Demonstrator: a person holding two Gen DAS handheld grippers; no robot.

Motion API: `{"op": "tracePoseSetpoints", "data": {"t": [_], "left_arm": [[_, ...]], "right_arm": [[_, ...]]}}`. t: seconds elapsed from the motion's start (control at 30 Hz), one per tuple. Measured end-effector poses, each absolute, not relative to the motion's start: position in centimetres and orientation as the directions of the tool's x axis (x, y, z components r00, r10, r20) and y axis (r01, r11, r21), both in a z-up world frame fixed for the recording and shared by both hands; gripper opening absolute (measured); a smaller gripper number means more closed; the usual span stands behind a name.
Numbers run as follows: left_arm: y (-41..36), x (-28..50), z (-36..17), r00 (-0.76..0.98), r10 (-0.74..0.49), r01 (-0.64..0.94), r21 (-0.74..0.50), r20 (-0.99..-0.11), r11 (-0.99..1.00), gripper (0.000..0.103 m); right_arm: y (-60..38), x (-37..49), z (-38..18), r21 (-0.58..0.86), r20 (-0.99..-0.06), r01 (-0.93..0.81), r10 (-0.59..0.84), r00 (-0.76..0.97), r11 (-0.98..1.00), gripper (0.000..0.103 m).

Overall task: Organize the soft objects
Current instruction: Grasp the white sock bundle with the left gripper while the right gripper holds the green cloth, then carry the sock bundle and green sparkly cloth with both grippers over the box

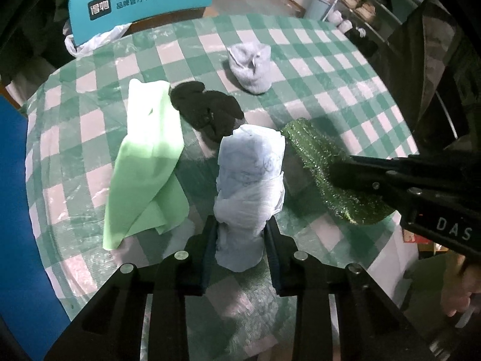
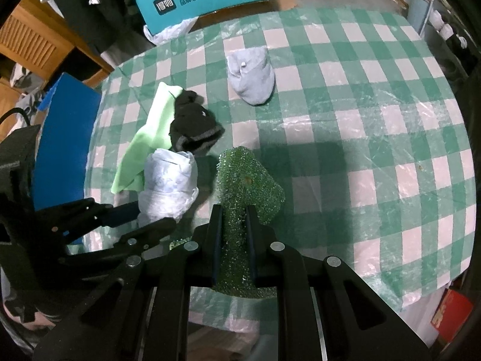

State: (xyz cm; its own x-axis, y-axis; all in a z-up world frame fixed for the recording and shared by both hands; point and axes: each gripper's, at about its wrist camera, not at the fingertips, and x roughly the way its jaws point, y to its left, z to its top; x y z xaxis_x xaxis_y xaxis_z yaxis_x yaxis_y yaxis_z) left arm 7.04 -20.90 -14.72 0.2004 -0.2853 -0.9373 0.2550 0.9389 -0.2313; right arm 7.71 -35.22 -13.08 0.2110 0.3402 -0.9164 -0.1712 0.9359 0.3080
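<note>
On the checked bench [image 1: 330, 60], a light green cloth [image 1: 147, 162] lies leftmost, touching a black sock bundle [image 1: 207, 111]. The left claw [image 1: 240, 234] is clenched on a pale blue rolled bundle [image 1: 249, 186]. Just right, the right claw [image 2: 234, 225] grips a green scrubby sponge [image 2: 249, 180]. A grey sock [image 2: 252, 81] sits farther back.

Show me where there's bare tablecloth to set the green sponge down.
Bare cloth lies right of the green sponge, out to the table's edge, and below the grey sock. It is crowded left: white bundle, black sock, green cloth.
</note>
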Motion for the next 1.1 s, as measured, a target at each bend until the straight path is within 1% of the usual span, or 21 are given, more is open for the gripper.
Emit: {"op": "tracePoseSetpoints", "data": {"t": [0.2, 0.57, 1.1], "left_arm": [[-19.7, 7.0, -12.8, 0.224, -0.324, 0.234, -0.272, -0.919, 0.933, 0.031], [-16.9, 6.4, -9.5, 0.287, -0.338, 0.204, -0.288, -0.896, 0.936, 0.031], [-12.6, 4.7, -6.5, 0.371, -0.287, 0.158, -0.244, -0.883, 0.957, 0.031]], "right_arm": [[-35.0, 7.6, -11.9, 0.308, -0.909, -0.180, 0.344, 0.234, 0.934, 0.014], [-34.2, 7.2, -9.6, 0.302, -0.896, -0.203, 0.350, 0.274, 0.931, 0.014], [-30.5, 6.9, -6.5, 0.275, -0.879, -0.270, 0.355, 0.318, 0.923, 0.014]]}}
